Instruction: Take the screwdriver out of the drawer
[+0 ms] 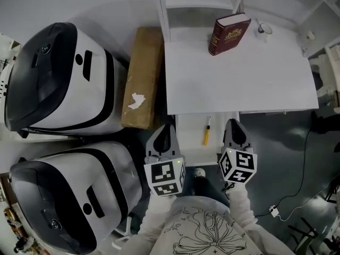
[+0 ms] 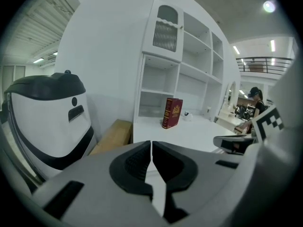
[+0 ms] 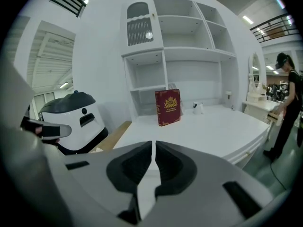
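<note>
A yellow-handled screwdriver [image 1: 207,132] lies in the open white drawer [image 1: 191,145] that sticks out under the front edge of the white desk [image 1: 239,78]. My left gripper [image 1: 163,133] hovers at the drawer's left side, a little left of the screwdriver. At the drawer's right side is my right gripper [image 1: 234,127]. Both are shut with nothing between their jaws, as the left gripper [image 2: 151,143] and the right gripper [image 3: 154,143] show in their own views. Neither gripper view shows the screwdriver or the drawer.
A dark red book [image 1: 228,32] stands at the back of the desk beside a small white cup [image 1: 264,30], under a shelf unit [image 3: 180,51]. A cardboard box [image 1: 144,78] and two white-and-black machines [image 1: 58,78] stand to the left. A cable [image 1: 273,210] lies on the floor at the right.
</note>
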A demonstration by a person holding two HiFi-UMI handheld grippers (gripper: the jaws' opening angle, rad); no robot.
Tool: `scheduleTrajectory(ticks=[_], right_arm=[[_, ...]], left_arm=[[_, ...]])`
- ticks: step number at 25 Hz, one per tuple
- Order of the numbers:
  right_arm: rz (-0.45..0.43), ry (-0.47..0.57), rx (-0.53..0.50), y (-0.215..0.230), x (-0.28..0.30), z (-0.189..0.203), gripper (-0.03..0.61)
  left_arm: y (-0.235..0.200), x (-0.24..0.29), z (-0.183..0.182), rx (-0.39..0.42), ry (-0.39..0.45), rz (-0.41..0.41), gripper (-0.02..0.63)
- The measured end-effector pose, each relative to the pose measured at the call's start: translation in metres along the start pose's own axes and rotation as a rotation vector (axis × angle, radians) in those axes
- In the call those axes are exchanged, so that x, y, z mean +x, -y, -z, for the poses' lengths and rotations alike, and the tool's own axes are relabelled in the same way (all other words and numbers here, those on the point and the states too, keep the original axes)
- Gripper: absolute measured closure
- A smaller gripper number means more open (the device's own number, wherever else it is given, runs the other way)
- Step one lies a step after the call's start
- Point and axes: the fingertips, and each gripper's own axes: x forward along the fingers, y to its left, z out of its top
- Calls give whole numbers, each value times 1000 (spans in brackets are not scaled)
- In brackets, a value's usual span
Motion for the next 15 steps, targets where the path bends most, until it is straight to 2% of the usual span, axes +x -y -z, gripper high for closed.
scheduleTrajectory(ticks=[5,8,15], right_arm=[[11,-42,11,-5,17,15,569],[10,-73,15,-8,27,26,529],[16,-164,30,-10,45,60,511]], left_arm=[[-7,19,13,7,-42,23,603],[-9,31,21,12,-68,38,603],[-11,52,46,19,-133,73,603]])
